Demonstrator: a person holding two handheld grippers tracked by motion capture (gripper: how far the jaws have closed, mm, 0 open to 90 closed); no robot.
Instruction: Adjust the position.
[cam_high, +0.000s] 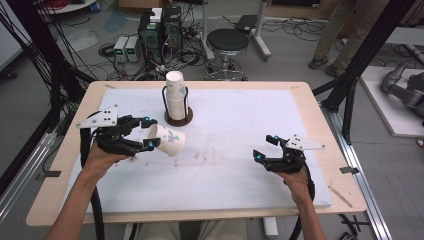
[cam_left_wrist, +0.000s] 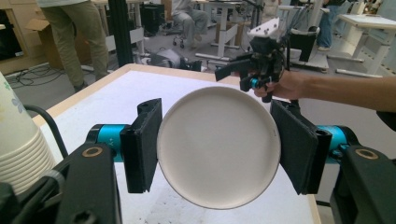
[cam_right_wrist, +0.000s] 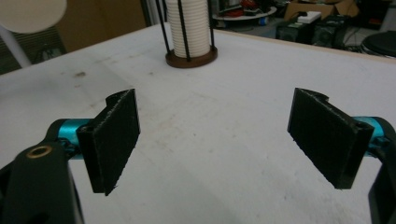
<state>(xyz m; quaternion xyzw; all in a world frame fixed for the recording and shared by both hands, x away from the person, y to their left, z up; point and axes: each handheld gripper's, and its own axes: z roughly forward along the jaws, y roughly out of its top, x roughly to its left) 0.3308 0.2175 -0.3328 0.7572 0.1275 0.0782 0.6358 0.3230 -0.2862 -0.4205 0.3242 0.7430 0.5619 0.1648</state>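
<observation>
A white paper cup (cam_high: 169, 140) with a faint floral print lies on its side between the jaws of my left gripper (cam_high: 148, 133), which is shut on it just above the left part of the table. In the left gripper view the cup's round base (cam_left_wrist: 218, 147) faces the camera, with a black pad (cam_left_wrist: 144, 144) pressed against each side. A tall stack of the same cups (cam_high: 176, 97) stands in a wire holder with a brown base (cam_high: 178, 120) at the back centre. My right gripper (cam_high: 263, 147) hovers open at the right, nothing between its pads (cam_right_wrist: 114, 140).
A white mat (cam_high: 225, 170) covers the wooden table (cam_high: 320, 125). Behind the table are a black stool (cam_high: 227, 42), computer boxes and cables (cam_high: 160, 35). A person's legs (cam_high: 345, 30) stand at the back right. A black frame post (cam_high: 360, 60) rises by the right edge.
</observation>
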